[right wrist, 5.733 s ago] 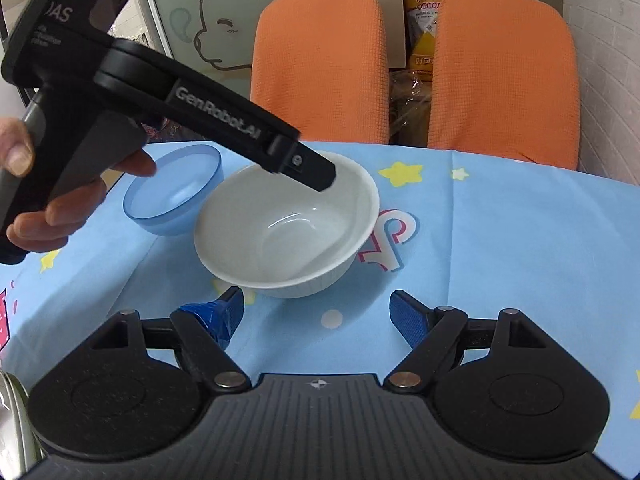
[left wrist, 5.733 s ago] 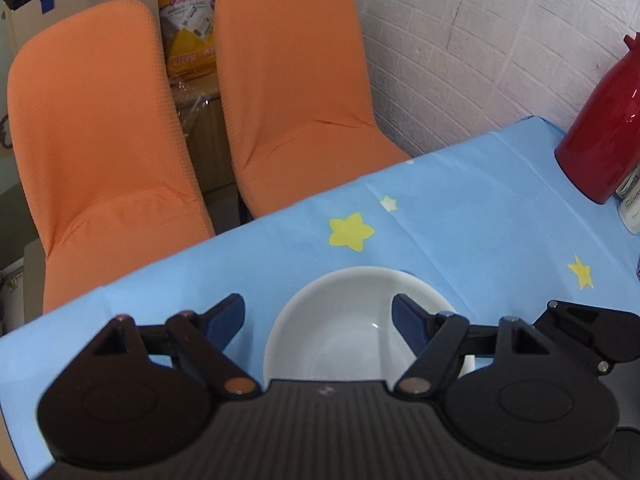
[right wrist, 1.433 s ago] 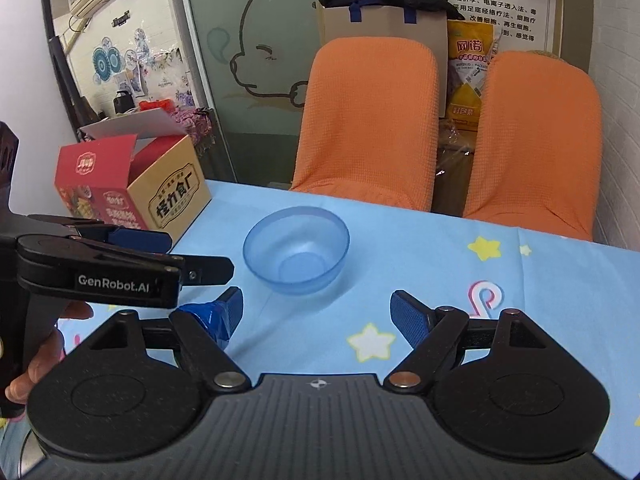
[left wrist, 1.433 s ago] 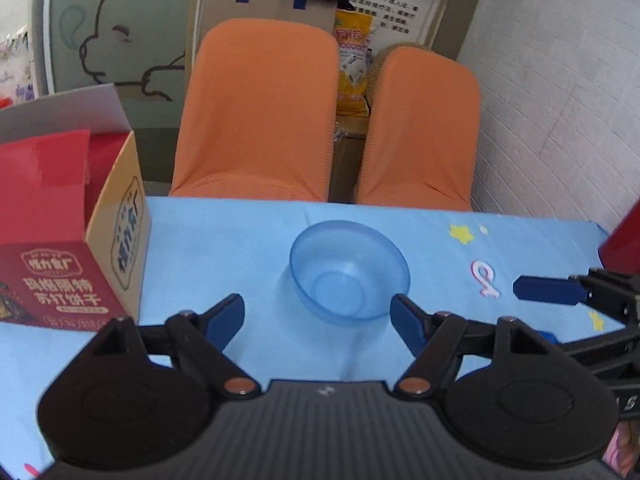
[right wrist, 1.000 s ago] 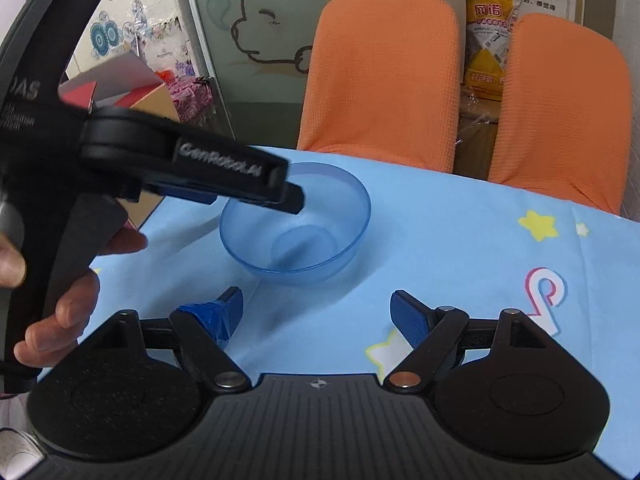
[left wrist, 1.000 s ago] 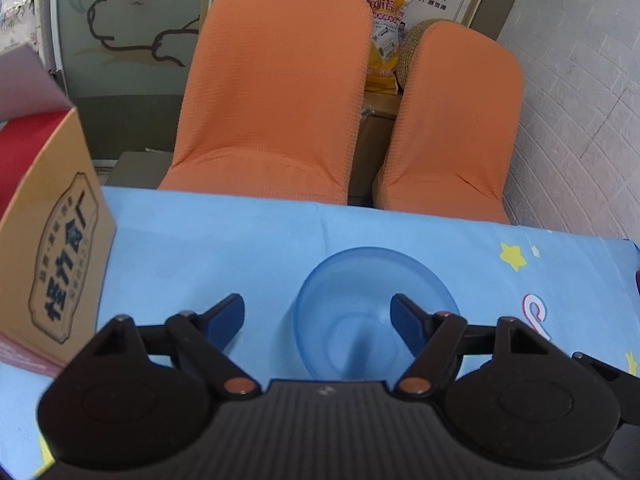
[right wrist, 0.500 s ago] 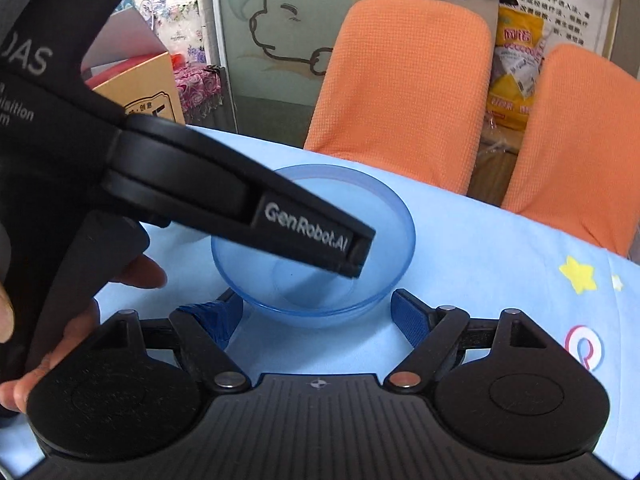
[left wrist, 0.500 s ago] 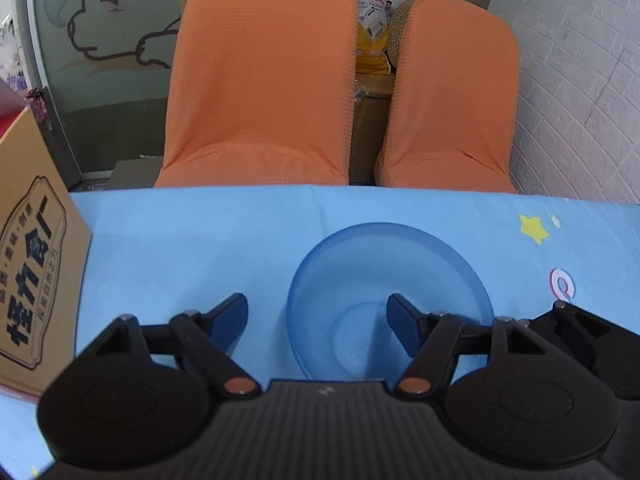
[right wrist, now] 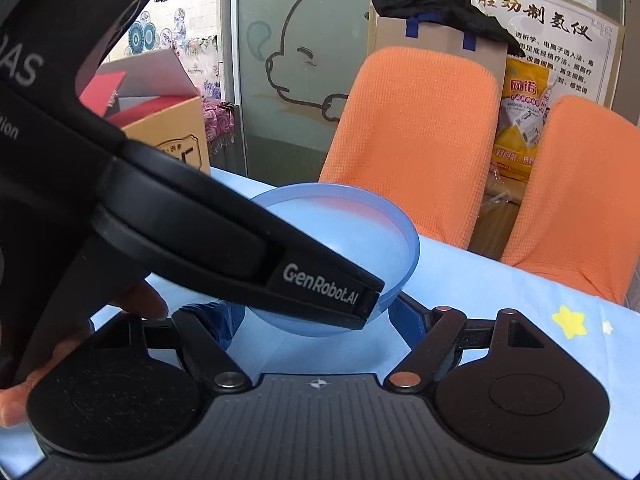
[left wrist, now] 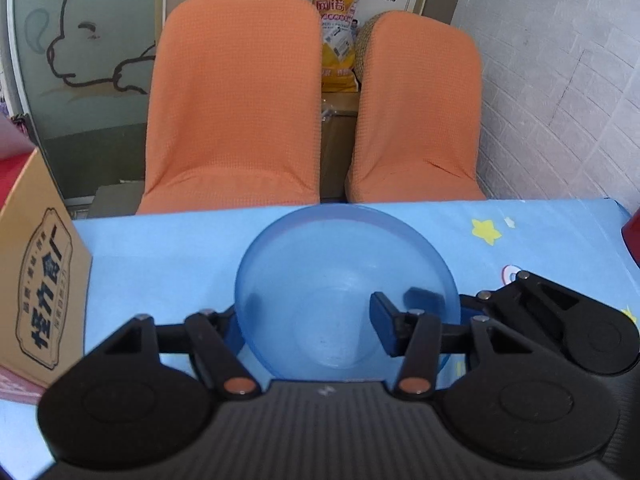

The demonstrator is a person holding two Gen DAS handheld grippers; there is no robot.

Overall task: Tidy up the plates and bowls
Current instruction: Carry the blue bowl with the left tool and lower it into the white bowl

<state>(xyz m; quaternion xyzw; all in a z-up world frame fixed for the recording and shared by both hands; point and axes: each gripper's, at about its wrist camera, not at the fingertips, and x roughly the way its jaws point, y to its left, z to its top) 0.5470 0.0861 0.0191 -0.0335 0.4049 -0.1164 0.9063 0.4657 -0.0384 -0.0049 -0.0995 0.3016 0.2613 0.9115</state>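
Left wrist view: the blue bowl (left wrist: 344, 280) sits on the worktop (left wrist: 160, 264), just ahead of you. Your left gripper (left wrist: 306, 316) straddles its left wall, one pad outside and one inside. The jaws have just been closing but don't pinch yet, so finish the squeeze squarely on the rim.

Right wrist view: the right gripper (right wrist: 316, 320) looks closed around the bowl's lower body. Hold it steady, because the bowl appears tilted and could slip.
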